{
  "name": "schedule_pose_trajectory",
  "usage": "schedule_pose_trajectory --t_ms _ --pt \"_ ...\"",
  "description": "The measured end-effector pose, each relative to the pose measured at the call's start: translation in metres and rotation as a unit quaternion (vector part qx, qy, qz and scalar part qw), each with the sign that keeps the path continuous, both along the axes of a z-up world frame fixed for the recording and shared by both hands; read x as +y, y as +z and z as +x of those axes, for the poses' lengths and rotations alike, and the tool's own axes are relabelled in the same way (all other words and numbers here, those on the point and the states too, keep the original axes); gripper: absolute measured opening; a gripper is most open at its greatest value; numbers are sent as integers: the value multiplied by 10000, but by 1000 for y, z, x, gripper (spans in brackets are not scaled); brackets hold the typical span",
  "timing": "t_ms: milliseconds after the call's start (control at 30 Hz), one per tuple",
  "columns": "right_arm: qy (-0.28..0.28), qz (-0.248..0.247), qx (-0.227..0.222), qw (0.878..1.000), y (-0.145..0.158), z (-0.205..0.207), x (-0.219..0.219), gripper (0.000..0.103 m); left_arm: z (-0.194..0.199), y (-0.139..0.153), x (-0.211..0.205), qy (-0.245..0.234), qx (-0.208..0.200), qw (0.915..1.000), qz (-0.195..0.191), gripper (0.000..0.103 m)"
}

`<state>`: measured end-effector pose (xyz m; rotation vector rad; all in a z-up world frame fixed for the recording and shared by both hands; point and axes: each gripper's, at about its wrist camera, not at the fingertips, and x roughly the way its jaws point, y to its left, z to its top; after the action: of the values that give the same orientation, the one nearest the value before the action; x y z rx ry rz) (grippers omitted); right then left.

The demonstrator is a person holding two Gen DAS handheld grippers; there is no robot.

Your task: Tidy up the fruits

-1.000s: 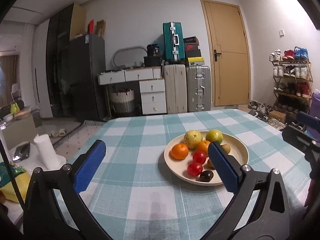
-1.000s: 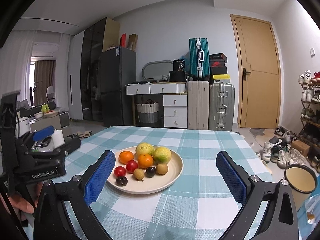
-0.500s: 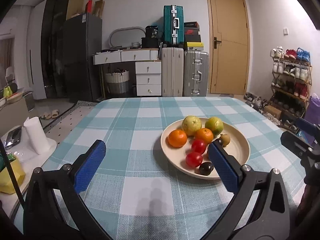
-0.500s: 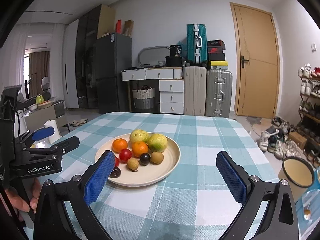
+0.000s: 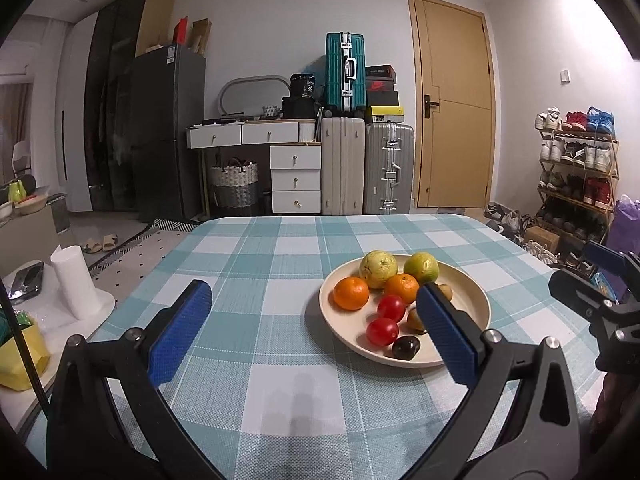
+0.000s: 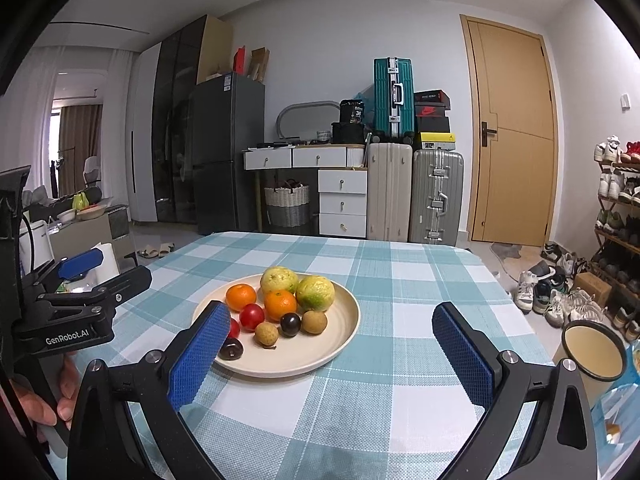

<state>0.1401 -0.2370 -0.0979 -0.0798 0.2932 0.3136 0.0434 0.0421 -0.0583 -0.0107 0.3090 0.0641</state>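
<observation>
Both handheld grippers hung over the checked desk (image 6: 400, 280), jaws spread wide and holding nothing. The left gripper (image 5: 316, 320) and right gripper (image 6: 328, 344) had closed in and dipped toward the cream plate (image 6: 344, 332) over the past second, so it loomed larger in both views. All the fruit lay on that plate: two oranges (image 6: 280, 304) and two yellow-green citrus (image 6: 315, 293) toward 12 o'clock, red tomatoes (image 6: 252, 317), longans (image 6: 266, 334) and dark plums (image 6: 290, 324) toward 6. That fits either a finished sort or one about to start; the approach hinted at a coming pick.
</observation>
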Motion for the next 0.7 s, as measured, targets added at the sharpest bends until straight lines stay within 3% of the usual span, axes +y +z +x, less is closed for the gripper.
schedule_pose_trajectory --t_ms 700 --pt "2 -3 -4 10000 0 0 0 103 -4 0 -1 85 5 10000 13 102"
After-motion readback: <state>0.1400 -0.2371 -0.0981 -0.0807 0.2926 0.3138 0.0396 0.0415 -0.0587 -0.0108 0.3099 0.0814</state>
